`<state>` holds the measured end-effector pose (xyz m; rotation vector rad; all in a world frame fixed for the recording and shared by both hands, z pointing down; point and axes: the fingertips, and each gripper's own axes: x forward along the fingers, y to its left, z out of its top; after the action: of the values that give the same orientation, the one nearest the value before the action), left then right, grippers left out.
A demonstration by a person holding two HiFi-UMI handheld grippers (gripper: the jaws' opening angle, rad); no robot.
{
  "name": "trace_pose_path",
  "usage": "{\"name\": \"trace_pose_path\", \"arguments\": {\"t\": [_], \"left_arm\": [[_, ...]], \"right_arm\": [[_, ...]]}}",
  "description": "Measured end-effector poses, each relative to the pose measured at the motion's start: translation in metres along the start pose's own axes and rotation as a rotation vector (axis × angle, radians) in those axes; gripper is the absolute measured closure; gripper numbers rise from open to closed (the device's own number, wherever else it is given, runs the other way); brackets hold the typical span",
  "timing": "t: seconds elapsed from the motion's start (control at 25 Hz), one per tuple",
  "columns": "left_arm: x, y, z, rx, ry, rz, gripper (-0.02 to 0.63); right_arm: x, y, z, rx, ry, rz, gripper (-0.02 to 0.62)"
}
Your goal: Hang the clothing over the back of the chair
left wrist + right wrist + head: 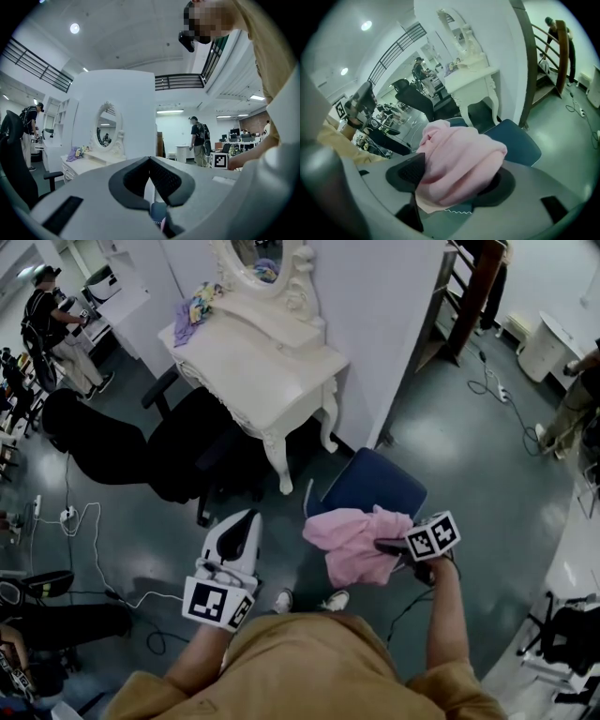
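A pink garment (354, 538) lies bunched over the near edge of a blue chair (375, 486), the side closest to me. My right gripper (386, 547) reaches into it from the right, pointing down. In the right gripper view the garment (461, 154) fills the space between the wide-apart jaws of the right gripper (457, 180); the left pad shows bare beside the cloth, and the blue chair (518, 143) lies beyond. My left gripper (247, 518) hovers left of the chair, held level. Its pads (161, 176) meet at the tip with nothing between them.
A white dressing table (272, 362) with a mirror stands behind the chair, against a white wall. A black office chair (178, 446) sits to its left. Cables (89, 521) run over the floor at left. People stand at the far left (52, 320) and at the right edge.
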<state>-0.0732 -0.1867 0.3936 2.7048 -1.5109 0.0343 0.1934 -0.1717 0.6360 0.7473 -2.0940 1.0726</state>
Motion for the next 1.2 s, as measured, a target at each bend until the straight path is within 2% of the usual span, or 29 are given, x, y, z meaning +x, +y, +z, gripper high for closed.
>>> {"name": "trace_pose_path", "arguments": {"t": [0.16, 0.48, 0.72, 0.84, 1.0, 1.2], "left_arm": [[-0.005, 0.001, 0.001, 0.001, -0.001, 0.003, 0.603], [-0.005, 0.000, 0.003, -0.004, -0.010, -0.014, 0.602], [-0.004, -0.006, 0.002, -0.015, -0.010, -0.041, 0.603], [-0.004, -0.008, -0.001, -0.018, -0.010, -0.056, 0.602], [-0.006, -0.008, -0.003, -0.022, -0.008, -0.068, 0.602], [-0.012, -0.009, -0.004, -0.024, -0.010, -0.096, 0.603]], "right_arm": [[-0.004, 0.000, -0.006, 0.010, 0.018, 0.001, 0.256], [-0.019, -0.009, -0.014, 0.025, 0.029, -0.060, 0.210], [-0.013, -0.002, -0.028, 0.052, 0.014, -0.072, 0.206], [-0.013, -0.002, -0.029, 0.070, -0.032, -0.099, 0.207], [-0.027, -0.009, -0.029, 0.095, -0.121, -0.176, 0.218], [-0.059, -0.012, -0.030, 0.238, -0.346, -0.227, 0.259]]}}
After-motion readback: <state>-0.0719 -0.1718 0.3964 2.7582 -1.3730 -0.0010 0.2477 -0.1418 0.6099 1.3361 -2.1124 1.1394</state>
